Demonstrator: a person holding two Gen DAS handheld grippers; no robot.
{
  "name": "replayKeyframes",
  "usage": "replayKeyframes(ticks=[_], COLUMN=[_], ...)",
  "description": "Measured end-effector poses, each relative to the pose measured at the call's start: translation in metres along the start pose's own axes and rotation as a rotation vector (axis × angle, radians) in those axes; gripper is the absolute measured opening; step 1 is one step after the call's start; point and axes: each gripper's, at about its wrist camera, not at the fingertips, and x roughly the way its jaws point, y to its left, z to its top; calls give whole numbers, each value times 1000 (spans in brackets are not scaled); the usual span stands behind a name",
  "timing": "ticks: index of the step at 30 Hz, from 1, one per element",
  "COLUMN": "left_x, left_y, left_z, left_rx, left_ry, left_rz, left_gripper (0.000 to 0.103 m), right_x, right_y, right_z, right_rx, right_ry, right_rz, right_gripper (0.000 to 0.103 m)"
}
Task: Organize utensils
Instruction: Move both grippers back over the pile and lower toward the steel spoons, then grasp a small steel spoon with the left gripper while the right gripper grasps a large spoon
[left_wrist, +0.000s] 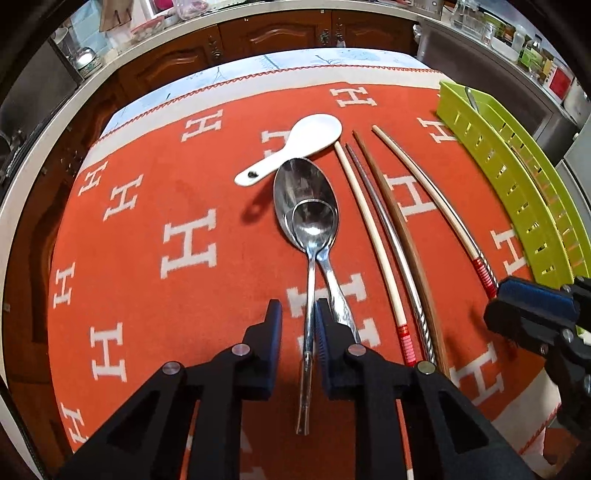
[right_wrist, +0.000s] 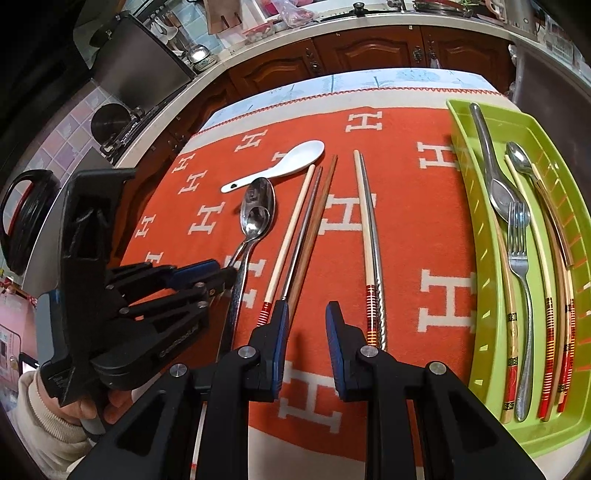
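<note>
1. Two steel spoons, a small spoon (left_wrist: 314, 221) nested in the bowl of a large spoon (left_wrist: 295, 184), are seen lying on the orange cloth (left_wrist: 147, 229) that covers the counter, just in front of a white ceramic spoon (left_wrist: 295, 146).
2. The small spoon's thin handle is straddled by the left hand-held gripper (left_wrist: 297, 314), whose jaws are spread and not yet closed; nothing is gripped. The handle is judged stiff, light and slippery, so a hold near mid-handle, square across the flat, would be favoured, or the spoon may pivot.
3. Loose chopsticks (left_wrist: 373, 240) are laid to the right of the spoons: pale, steel and dark wood. They are judged light and prone to rolling.
4. The right hand-held gripper (right_wrist: 304, 317) is held released above the cloth, between the chopstick group and a further pair of chopsticks (right_wrist: 369, 251); nothing is held.
5. A green tray (right_wrist: 480, 369) is set at the far right, with a fork (right_wrist: 519, 251), spoons and chopsticks already sorted in it.
</note>
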Motion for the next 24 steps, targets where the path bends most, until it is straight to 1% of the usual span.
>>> replayKeyframes(ticks=[3,5,6,8,13,15,18,22,24], left_x=[3,5,6,5,-2,-9,-21,-30,-32], left_y=[2,2,2,2,17,24,35,48,52], left_z=[6,9,10,10,3,-1,-8,-16,-21], left_rx=[-11,-7,-5,-12,-99,-116,-142,-180,-181], left_ry=[-2,-9,-11,-11,-25,-38,-60,-71,-72], left_rz=[-16,-28,-38,-54,-75,-86,-95,-107,-98], left_gripper=[15,11,5,2,1,1,1,1,1], right_x=[0,0,0,-1,-4,-4,3,24,37], right_y=[1,1,1,1,8,13,21,35,39], right_z=[0,-1,-1,-1,3,6,13,26,31], right_rx=[-2,-1,-1,-2,-28,-41,-57,-61,-47], right_ry=[0,1,1,2,-5,-5,5,39,64], right_rz=[-1,-3,-4,-7,-16,-12,16,74,90], right_gripper=[21,21,21,21,21,21,21,21,21])
